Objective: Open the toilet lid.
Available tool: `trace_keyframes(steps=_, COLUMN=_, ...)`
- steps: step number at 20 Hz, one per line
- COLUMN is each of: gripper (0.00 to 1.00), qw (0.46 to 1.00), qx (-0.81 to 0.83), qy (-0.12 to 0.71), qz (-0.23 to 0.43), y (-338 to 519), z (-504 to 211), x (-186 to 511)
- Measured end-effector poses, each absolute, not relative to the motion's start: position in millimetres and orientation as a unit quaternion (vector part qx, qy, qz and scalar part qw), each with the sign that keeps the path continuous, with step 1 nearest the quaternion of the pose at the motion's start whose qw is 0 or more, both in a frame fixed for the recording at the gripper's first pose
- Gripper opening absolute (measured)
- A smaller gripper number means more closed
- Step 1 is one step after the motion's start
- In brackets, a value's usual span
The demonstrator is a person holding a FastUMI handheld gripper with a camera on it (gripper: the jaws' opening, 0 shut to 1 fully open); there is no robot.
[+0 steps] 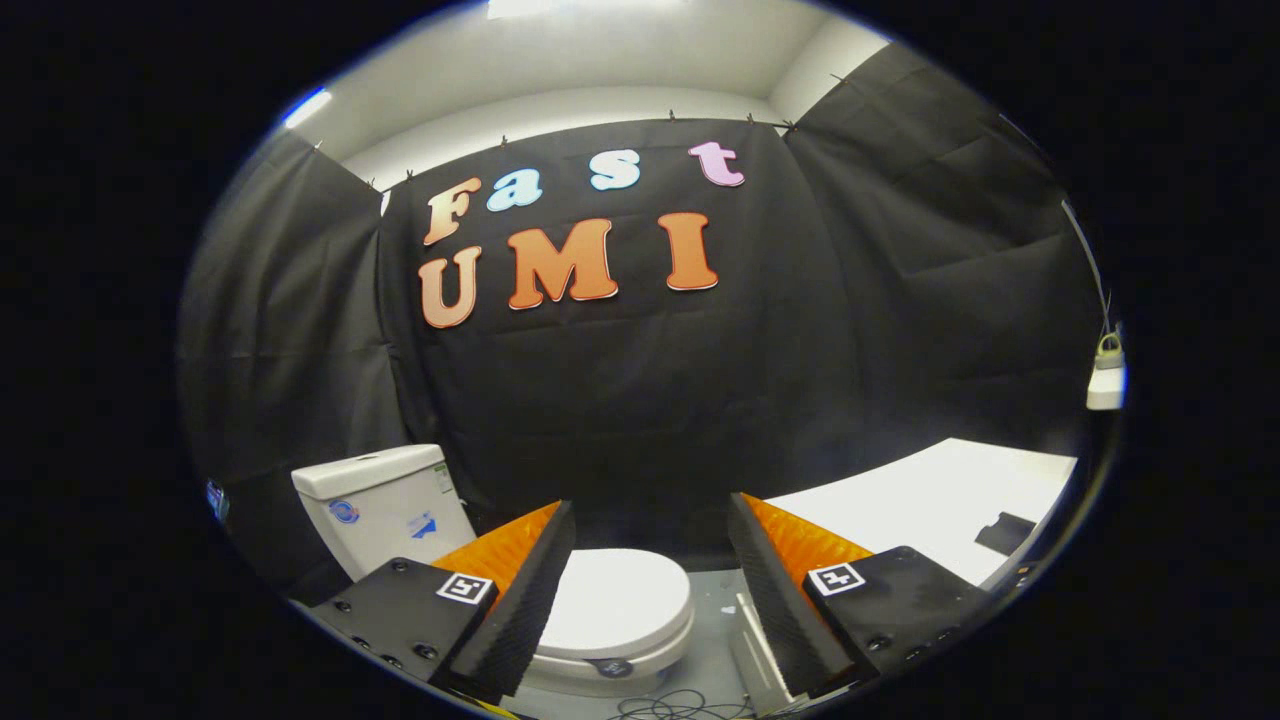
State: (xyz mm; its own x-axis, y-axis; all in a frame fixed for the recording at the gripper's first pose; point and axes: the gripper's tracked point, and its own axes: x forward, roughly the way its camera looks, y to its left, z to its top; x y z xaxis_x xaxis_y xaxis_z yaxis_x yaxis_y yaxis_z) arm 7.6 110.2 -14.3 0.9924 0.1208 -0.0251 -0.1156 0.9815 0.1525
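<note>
In the gripper view, the claw (650,590) is held with its two fingers (525,600) wide apart, and nothing is between them that they touch; both fingers are in the air. The toilet lid (615,600) is closed and lies flat on the bowl, below and just beyond the fingertips, seen in the gap between the two fingers and closer to the left finger, which covers its left edge. The white toilet tank (385,505) stands to the left and farther away, behind the left finger, with small stickers on its front side. On the right, beyond the right finger, there is a white desk (930,500), and a small dark object (1003,532) lies on its near right part. Thin cables (680,705) lie on the grey floor (715,620) near the toilet, between the two fingers. The black cloth wall (640,400) stands far behind everything. A white object (1105,385) hangs at the far right, in front of the cloth.
</note>
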Motion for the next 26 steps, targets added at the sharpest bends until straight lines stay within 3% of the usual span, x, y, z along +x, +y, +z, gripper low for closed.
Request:
trace_keyframes(steps=7, gripper=0.99, qw=0.971, qx=0.192, qy=0.104, qz=0.096, y=169, z=-137, x=22)
trace_keyframes(steps=14, gripper=0.98, qw=0.948, qx=0.251, qy=0.186, qz=0.061, y=154, z=-233, x=37)
trace_keyframes(steps=21, gripper=0.99, qw=0.891, qx=0.331, qy=0.308, qz=0.018, y=137, z=-314, x=17)
trace_keyframes(steps=26, gripper=0.99, qw=0.848, qx=0.398, qy=0.349, qz=0.003, y=142, z=-342, x=20)
